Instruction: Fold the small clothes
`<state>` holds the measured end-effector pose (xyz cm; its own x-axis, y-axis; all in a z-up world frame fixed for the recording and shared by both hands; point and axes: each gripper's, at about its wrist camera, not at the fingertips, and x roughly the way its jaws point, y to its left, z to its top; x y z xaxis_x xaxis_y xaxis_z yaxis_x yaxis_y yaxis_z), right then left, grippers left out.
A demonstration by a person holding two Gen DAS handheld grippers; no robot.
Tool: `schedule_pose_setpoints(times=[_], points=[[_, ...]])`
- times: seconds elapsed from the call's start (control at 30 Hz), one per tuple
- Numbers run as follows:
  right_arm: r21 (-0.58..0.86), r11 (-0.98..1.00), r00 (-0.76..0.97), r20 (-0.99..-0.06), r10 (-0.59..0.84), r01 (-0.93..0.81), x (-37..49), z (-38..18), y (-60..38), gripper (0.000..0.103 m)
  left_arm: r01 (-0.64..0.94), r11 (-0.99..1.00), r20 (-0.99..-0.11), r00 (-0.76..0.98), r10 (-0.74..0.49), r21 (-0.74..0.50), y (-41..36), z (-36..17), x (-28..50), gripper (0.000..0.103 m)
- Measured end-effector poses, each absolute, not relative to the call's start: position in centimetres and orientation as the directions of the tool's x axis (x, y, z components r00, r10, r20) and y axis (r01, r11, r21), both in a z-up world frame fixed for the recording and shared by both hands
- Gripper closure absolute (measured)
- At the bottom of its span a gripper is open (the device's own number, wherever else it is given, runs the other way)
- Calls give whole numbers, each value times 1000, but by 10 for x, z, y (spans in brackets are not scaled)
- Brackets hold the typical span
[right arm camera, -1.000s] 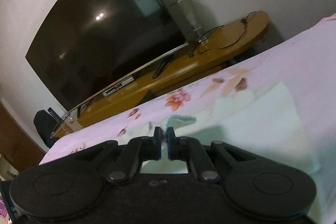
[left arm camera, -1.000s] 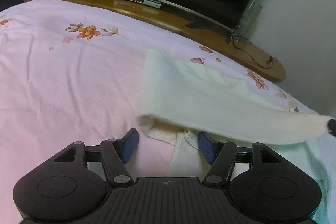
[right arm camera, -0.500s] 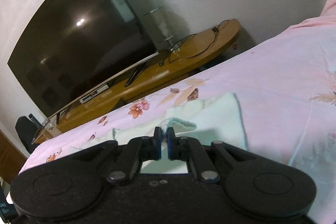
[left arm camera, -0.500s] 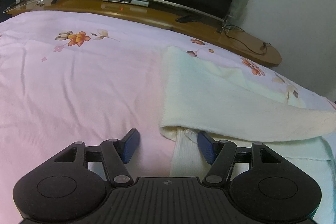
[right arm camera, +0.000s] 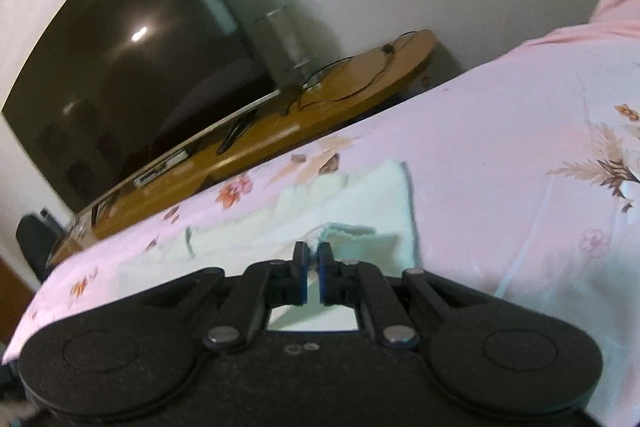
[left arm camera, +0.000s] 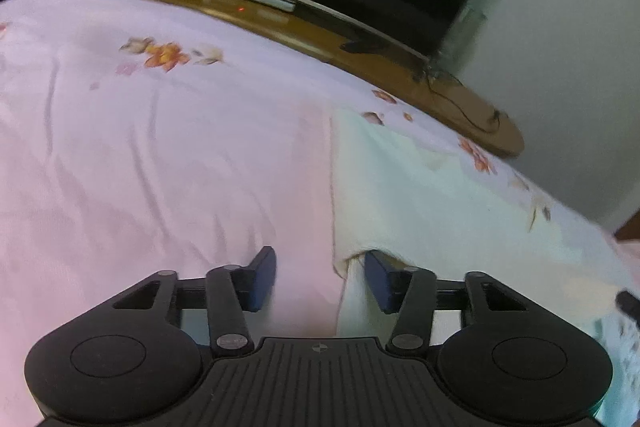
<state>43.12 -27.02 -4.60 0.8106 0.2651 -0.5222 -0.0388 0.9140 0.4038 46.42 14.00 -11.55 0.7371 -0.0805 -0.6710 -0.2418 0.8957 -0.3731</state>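
Left claw (left arm camera: 320,277): blue pads spread wide, holding nothing, low over the bed; the right pad sits under the garment's near corner.
Right claw (right arm camera: 313,267): pads nearly together, pinching a hem of the garment.
Garment (left arm camera: 420,195): pale cream cloth spread on the pink floral bedsheet (left arm camera: 160,155).
Background: dark television (right arm camera: 132,67) on a wooden stand (right arm camera: 360,75).

Garment on the bed, near its far edge

The garment (left arm camera: 420,195) lies on the bed (left arm camera: 160,167) toward its far edge; beyond that edge runs the TV stand (left arm camera: 280,27), carrying the television (right arm camera: 120,67).
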Motion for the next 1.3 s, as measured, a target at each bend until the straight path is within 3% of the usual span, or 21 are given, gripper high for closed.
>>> schedule_pose_setpoints(times=[0.3,0.47,0.8,0.9,1.0,1.07,1.13,1.27,1.3], points=[[390,921,830,-508,232,-19,426,-44,-271,97,-216,920,-674,736,-67,-327,136,-118,464,58],[323,945,756,-630,179,46,435,-77,-275,97,-209,920,-681,728,-80,-332,141,-117,465,62],[311,950,752,-631,189,22,437,-81,-275,96,-184,935,-685,725,-78,-302,139,-115,465,61],[322,947,766,-613,192,20,438,-76,-277,82,-184,941,-676,734,-59,-282,134,-115,464,61],[369,929,759,-615,214,37,445,-77,-283,82,-176,951,-664,747,-40,-255,129,-113,463,61],[347,937,765,-611,204,28,447,-77,-281,94,-181,955,-677,735,-28,-236,128,-115,463,62],[316,948,769,-612,182,28,448,-77,-280,96,-181,961,-685,729,-13,-210,128,-113,461,64],[319,947,756,-627,189,28,450,-80,-284,96,-197,949,-653,757,-12,-246,140,-99,443,65],[317,948,770,-612,181,30,447,-75,-285,88,-190,948,-629,777,-15,-257,141,-92,441,65]])
